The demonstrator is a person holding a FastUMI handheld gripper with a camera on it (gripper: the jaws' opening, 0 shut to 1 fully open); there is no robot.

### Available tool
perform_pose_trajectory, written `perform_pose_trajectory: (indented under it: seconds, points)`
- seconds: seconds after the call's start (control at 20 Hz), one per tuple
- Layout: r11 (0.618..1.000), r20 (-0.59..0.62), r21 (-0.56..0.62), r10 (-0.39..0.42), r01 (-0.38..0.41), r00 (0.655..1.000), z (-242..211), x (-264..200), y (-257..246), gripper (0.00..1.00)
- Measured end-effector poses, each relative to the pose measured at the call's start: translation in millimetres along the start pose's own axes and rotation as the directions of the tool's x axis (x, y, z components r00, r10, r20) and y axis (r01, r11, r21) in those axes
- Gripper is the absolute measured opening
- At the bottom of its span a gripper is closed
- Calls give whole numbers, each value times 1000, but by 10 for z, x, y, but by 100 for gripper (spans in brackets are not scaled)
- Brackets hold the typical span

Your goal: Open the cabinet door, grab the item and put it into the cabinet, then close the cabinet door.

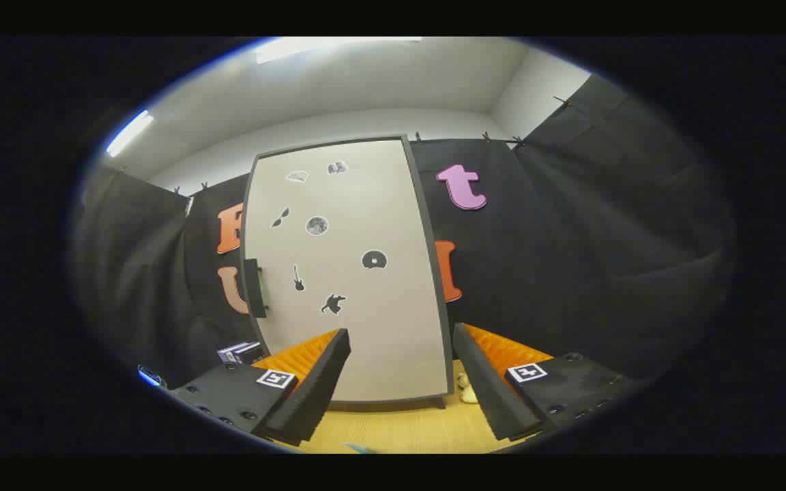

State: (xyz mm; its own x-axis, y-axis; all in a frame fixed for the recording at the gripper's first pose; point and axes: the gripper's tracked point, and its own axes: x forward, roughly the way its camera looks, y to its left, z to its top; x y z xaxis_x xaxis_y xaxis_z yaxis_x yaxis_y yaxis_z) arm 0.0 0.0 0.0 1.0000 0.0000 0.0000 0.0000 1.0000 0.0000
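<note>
Beyond the wide-open, empty gripper (400,368) stood a closed cabinet door (348,273), likely rigid and light, best gripped by its dark handle (254,287).

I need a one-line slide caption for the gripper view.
Open hand-held gripper faces the closed cabinet door, its handle beyond the fingers.

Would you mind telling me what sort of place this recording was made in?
Probably a staged recording booth: black cloth walls hang by clips, a stickered cabinet stands closed on a wooden tabletop, and the gripper has its jaws open, empty.
</note>
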Motion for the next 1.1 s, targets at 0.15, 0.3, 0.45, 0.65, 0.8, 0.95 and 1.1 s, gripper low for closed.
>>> perform_pose_trajectory:
  seconds: [0.15, 0.3, 0.45, 0.65, 0.8, 0.95, 1.1]
  points:
    - [1000, -10, 15, 0, 0, 1000, -38, 21, 4, 97]
    - [1000, -18, 25, 0, 0, 1000, -66, 26, 4, 97]
    - [1000, -21, 29, 2, -1, 1000, -80, 39, 17, 97]
    - [999, -19, 35, -5, 6, 1000, -68, 22, 8, 97]
    - [999, -17, 42, -7, 8, 1000, -47, 30, 21, 97]
    - [999, -19, 47, 2, -1, 1000, -30, 65, 88, 97]
    - [997, -19, 55, 52, -51, 998, 34, 218, 321, 97]
